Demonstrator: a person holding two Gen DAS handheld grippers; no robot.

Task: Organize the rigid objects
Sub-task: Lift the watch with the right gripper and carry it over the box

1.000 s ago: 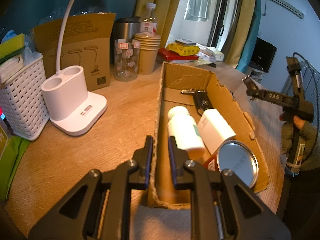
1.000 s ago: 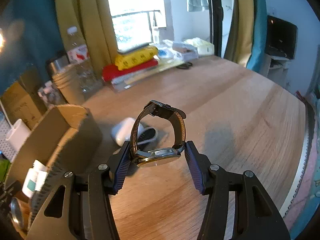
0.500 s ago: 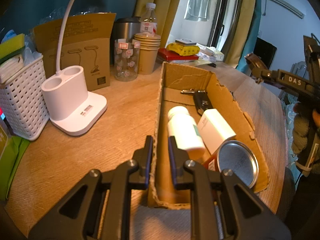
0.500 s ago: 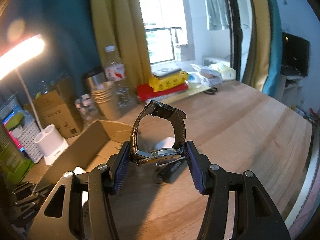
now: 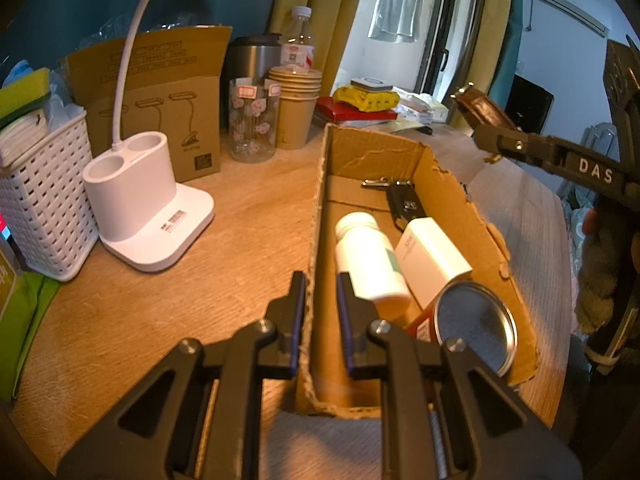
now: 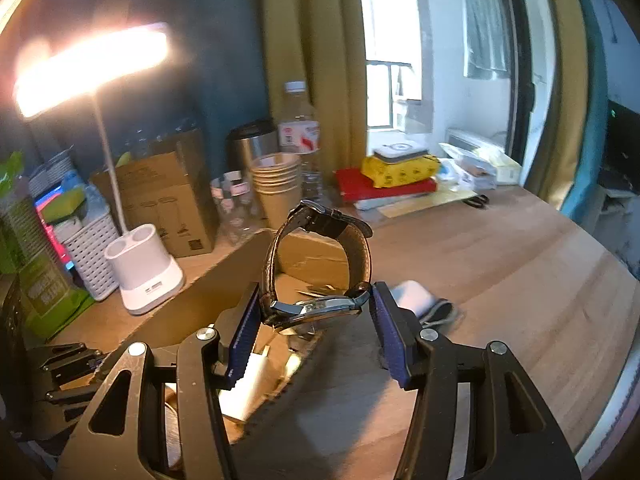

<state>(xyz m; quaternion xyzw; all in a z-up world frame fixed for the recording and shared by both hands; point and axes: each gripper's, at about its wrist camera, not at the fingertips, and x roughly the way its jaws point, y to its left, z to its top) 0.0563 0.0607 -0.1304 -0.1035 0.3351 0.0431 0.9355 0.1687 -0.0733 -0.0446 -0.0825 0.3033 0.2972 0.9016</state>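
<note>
A wooden table (image 5: 248, 200) under lamp light carries my open cardboard box (image 5: 452, 196), its far end towards the curtains. My left gripper (image 5: 320, 312) pinches the box's left wall near its near corner, while inside lie a white bottle (image 5: 366, 256), a white carton (image 5: 434, 260) and a tin (image 5: 474, 324). My right gripper (image 6: 314, 320) clamps the watch (image 6: 320, 264) by its case, strap looped upward, above the box's right edge.
</note>
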